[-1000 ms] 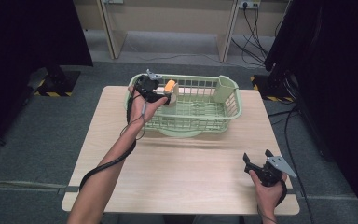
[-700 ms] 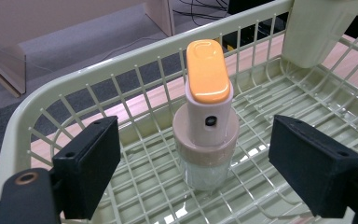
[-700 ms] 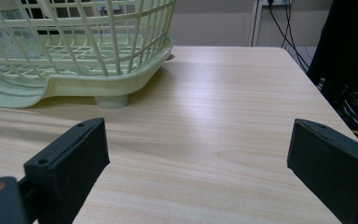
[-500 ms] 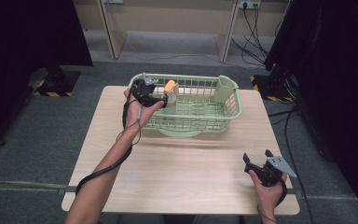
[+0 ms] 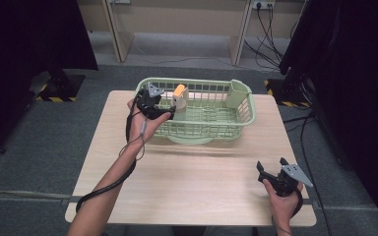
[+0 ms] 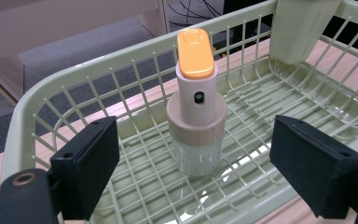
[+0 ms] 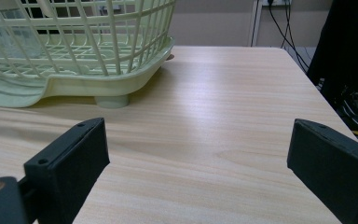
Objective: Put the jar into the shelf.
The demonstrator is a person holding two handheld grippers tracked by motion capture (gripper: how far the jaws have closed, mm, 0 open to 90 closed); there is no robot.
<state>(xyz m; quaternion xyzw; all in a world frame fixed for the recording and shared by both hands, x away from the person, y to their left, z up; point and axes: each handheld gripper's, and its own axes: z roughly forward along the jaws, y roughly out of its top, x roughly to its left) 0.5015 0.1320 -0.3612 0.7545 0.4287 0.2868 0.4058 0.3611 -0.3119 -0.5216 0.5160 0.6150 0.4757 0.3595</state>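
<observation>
Standing upright in a green basket [image 5: 241, 115] is a spray bottle [image 5: 179, 98] with an orange cap, the left gripper [image 5: 163, 110] facing it.

At the upper middle of the high view, the bottle sits in the basket's left end; in the left gripper view its jaws stand wide apart, either side of the bottle without touching it. At the lower right of the high view, the right gripper [image 5: 271, 171] rests on the wooden table [image 5: 197, 187], jaws spread with nothing between.
</observation>
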